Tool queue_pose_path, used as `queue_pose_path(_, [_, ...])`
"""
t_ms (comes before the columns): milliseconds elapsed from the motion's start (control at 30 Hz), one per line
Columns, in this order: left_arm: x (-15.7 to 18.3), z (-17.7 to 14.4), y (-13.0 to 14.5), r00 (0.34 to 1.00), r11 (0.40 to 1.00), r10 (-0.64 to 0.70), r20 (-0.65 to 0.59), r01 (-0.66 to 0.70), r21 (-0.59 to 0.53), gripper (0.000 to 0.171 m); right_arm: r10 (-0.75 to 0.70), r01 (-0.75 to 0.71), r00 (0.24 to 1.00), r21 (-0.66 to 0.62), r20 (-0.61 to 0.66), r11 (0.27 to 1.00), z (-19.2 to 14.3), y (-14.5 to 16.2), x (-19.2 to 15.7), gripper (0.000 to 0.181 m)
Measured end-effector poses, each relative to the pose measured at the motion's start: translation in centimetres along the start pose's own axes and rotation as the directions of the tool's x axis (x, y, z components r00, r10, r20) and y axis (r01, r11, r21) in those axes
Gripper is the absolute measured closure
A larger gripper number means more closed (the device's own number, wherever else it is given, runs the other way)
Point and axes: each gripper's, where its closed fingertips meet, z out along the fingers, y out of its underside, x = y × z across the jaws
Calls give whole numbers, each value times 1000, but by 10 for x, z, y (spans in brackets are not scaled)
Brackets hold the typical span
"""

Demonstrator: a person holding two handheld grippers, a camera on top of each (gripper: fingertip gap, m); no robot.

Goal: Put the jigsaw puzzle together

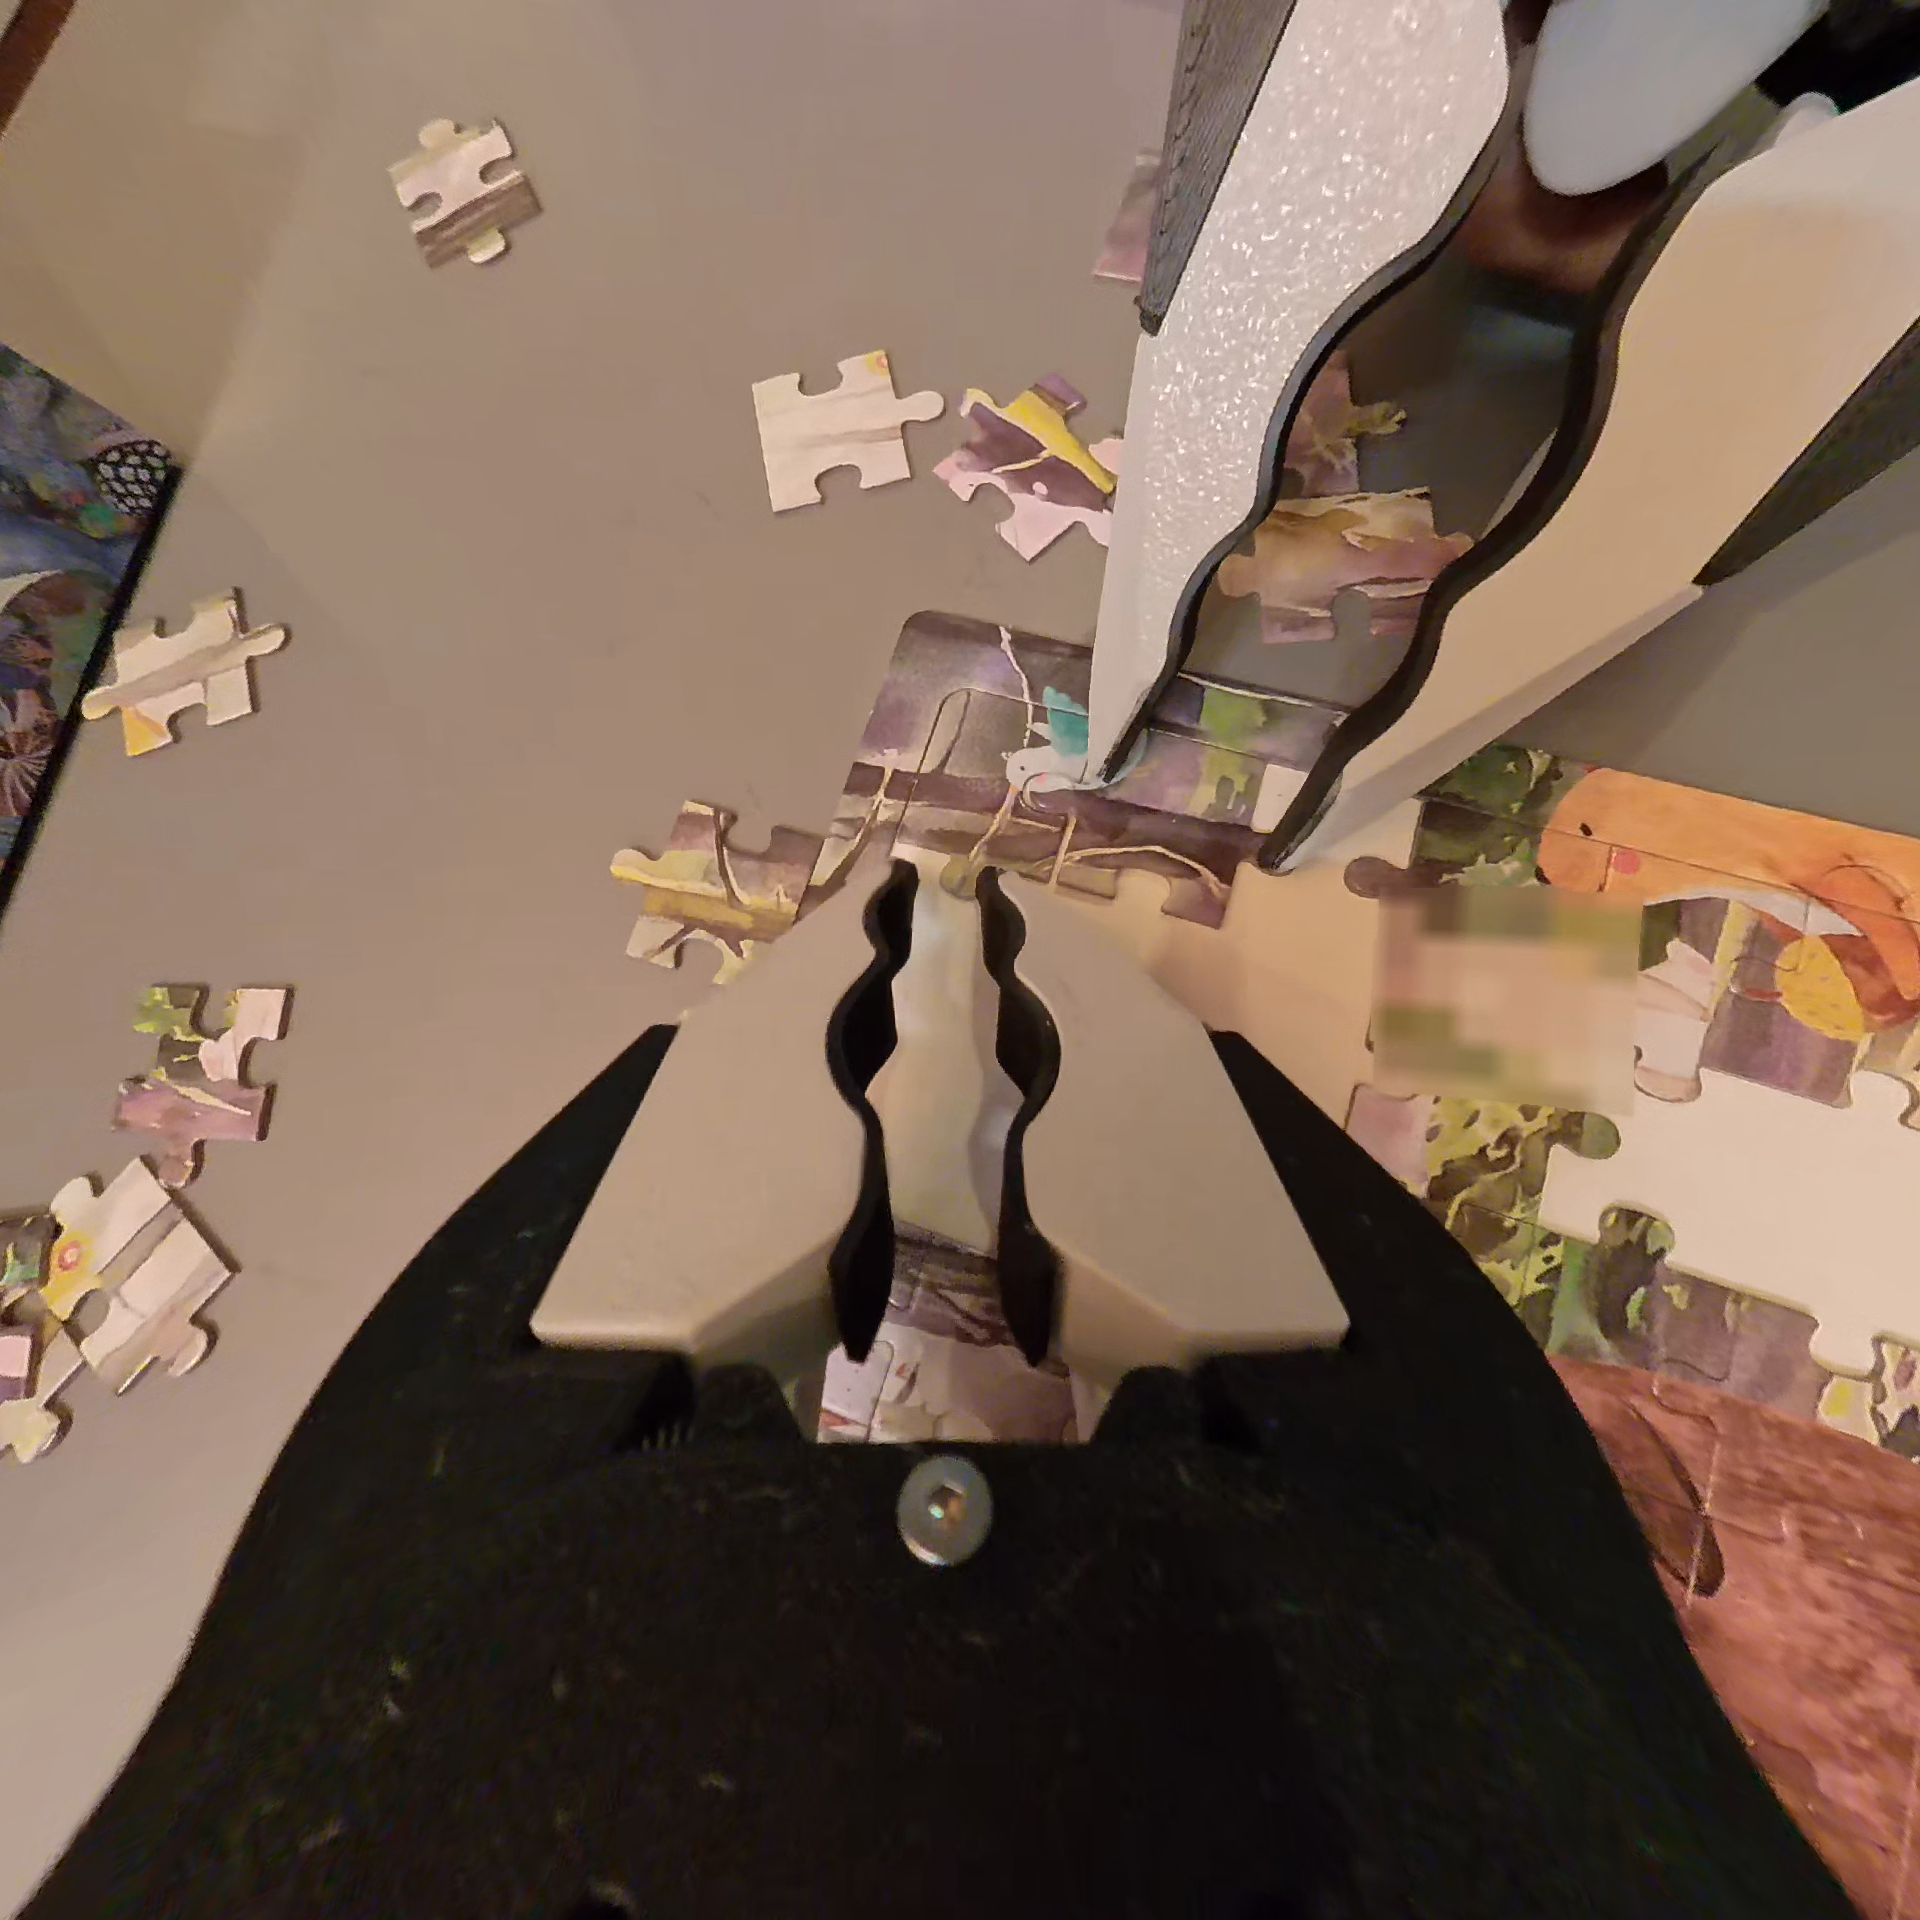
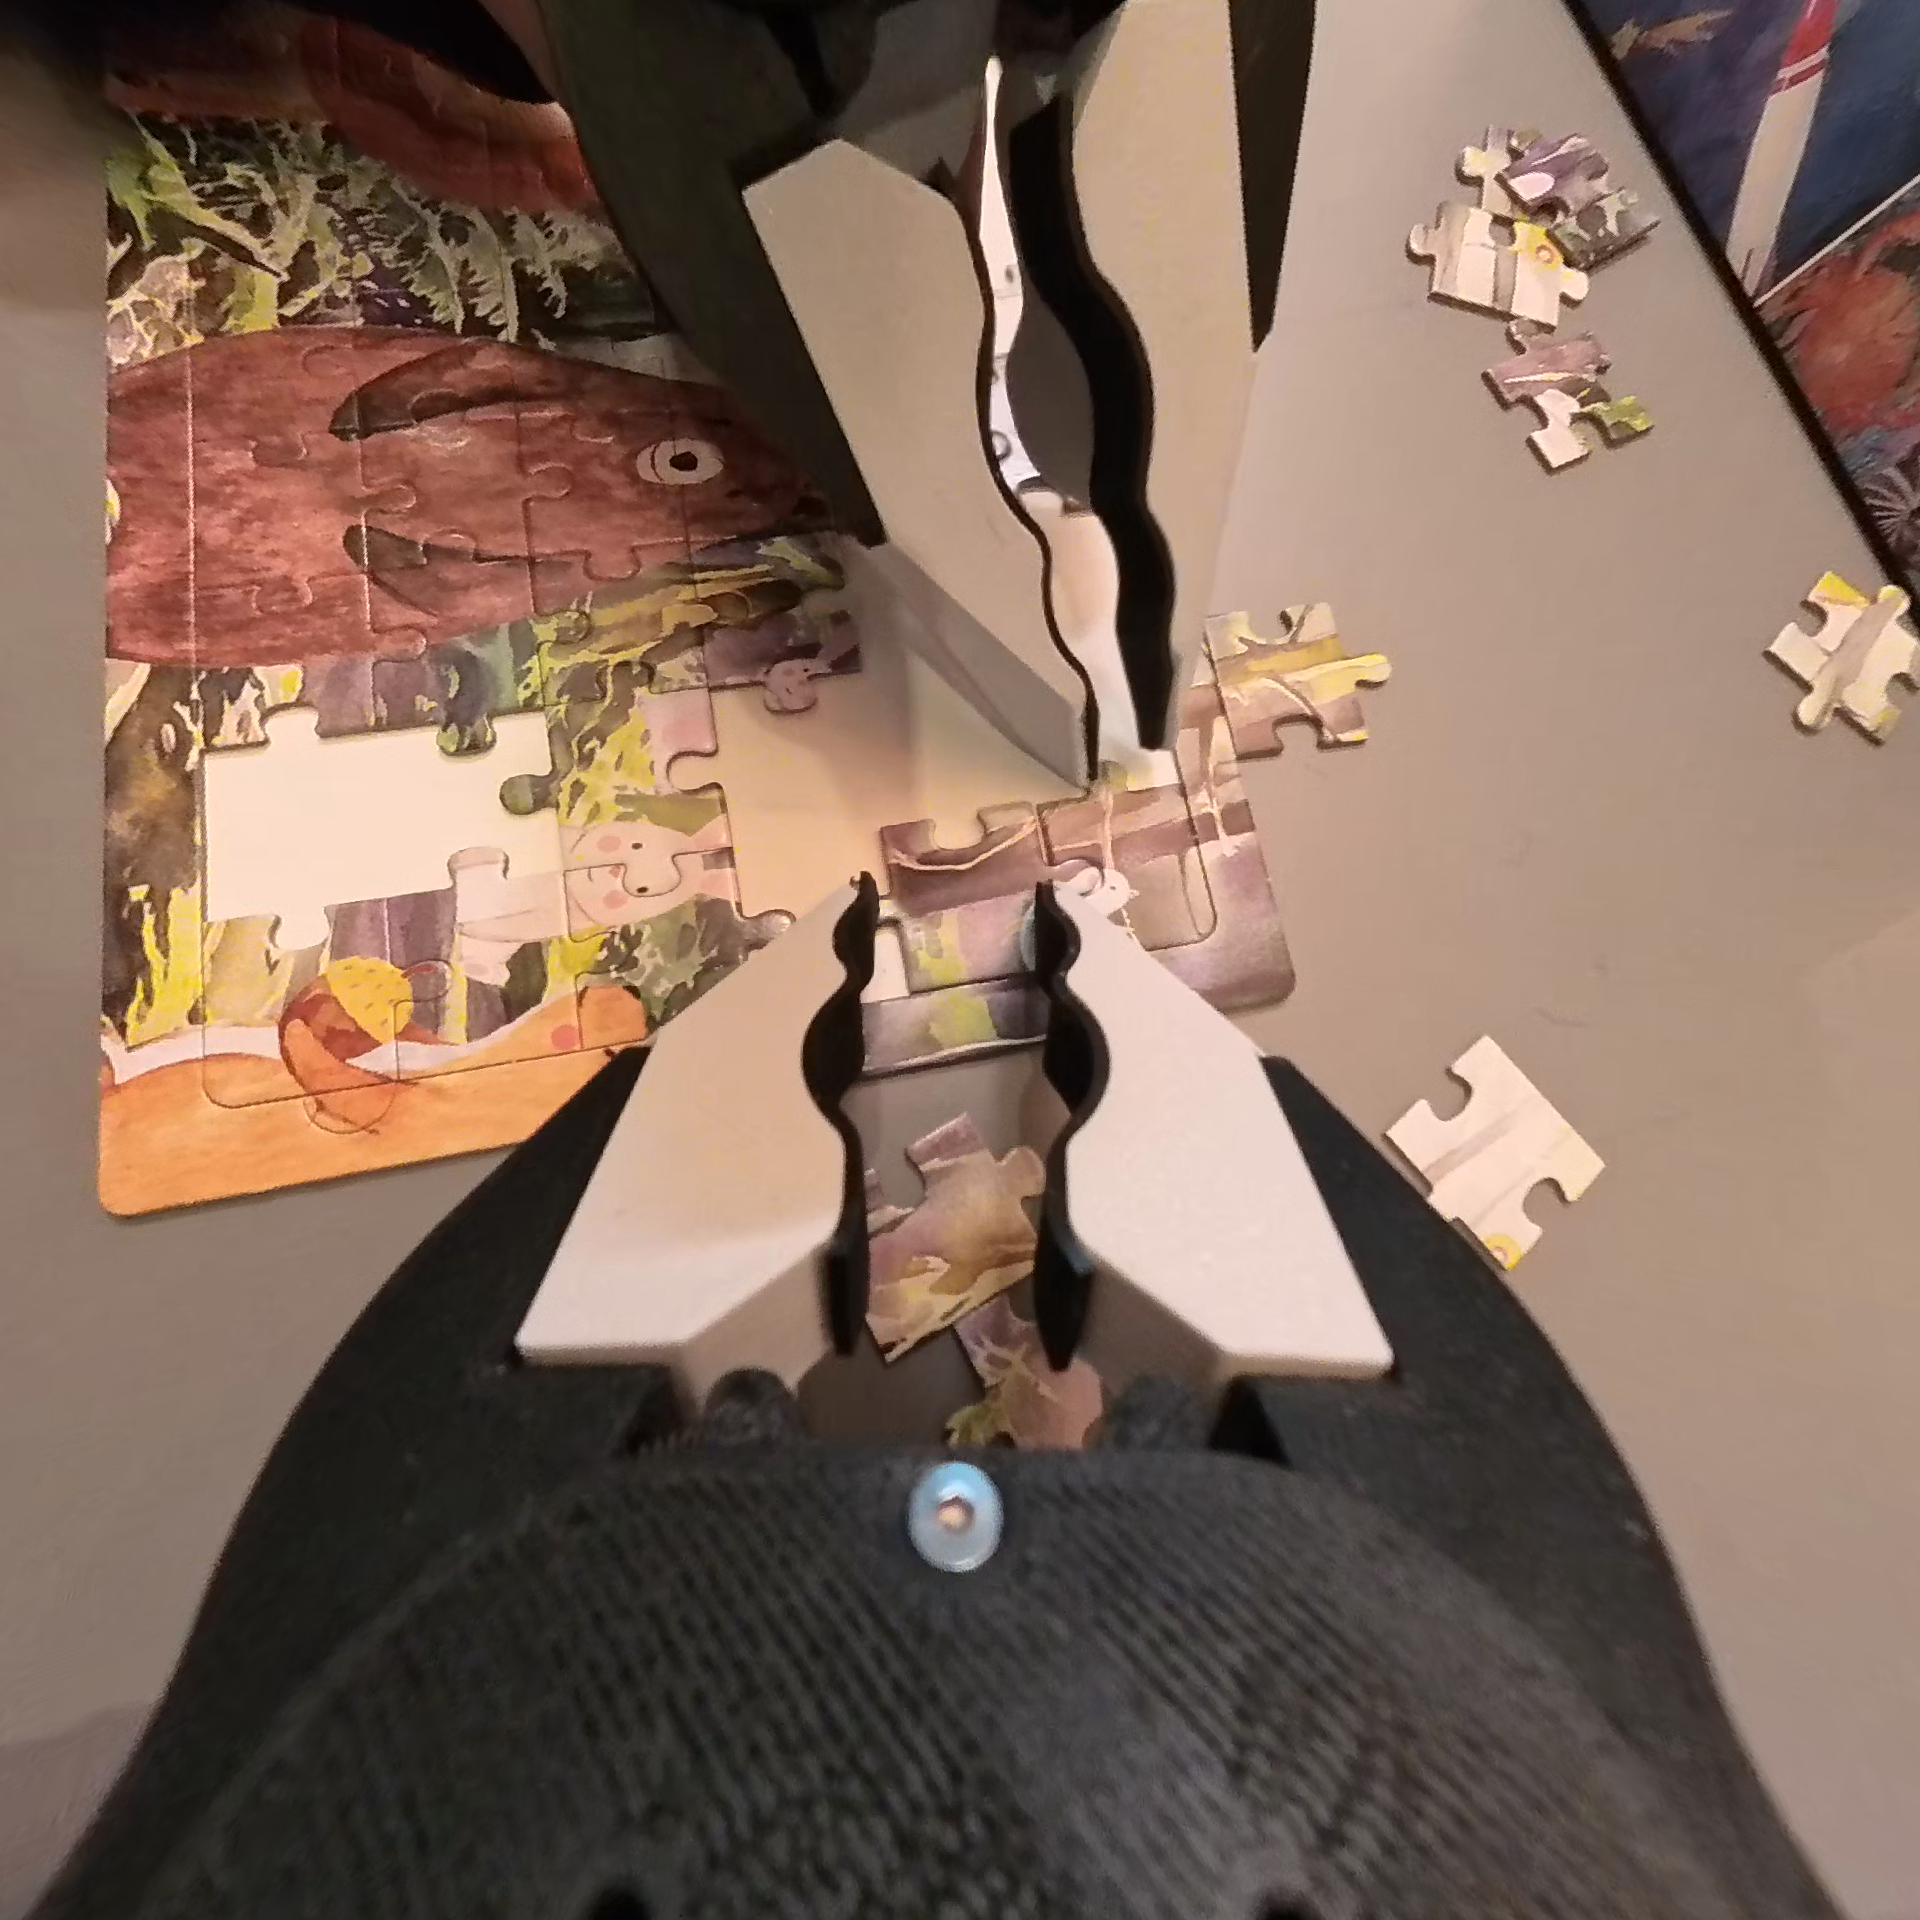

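Note:
The partly built puzzle [image 2: 416,488] lies flat, with a brown fish, green weeds and an orange band; it also shows in the left wrist view [image 1: 1766,1507]. A joined purple corner section [image 1: 956,727] lies at its edge, also in the right wrist view [image 2: 1226,935]. My left gripper [image 1: 943,875] points down with its tips on this section's inner edge; its jaws stand a narrow gap apart and hold nothing. My right gripper [image 2: 953,888] is open and empty, its tips resting on the same section from the opposite side. A loose purple-yellow piece [image 2: 956,1216] lies below the right gripper's fingers.
Bare cream gaps [image 2: 364,821] remain inside the puzzle. A loose piece [image 1: 717,894] lies against the corner section. Several more pieces are scattered on the grey table [image 1: 520,623], such as a white one [image 1: 831,426]. A dark colourful box [image 1: 62,582] lies at the table edge. There is about 4 cm between the tips of the two grippers. About 6 cm separates my right fingertips from the loose purple-yellow piece [image 2: 956,1216]. The left camera catches it too, in the left wrist view [image 1: 1313,565]. Between my right fingertips and the partly built puzzle [image 2: 416,488] there is roughly 12 cm.

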Motion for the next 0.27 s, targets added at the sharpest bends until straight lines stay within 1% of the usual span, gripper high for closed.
queue_pose_path(267, [3, 1, 0, 1000, 1000, 4, -4, -4, 11, 163, 5, -5, 1000, -1, -6, 1000, 0, 0, 1, 151])
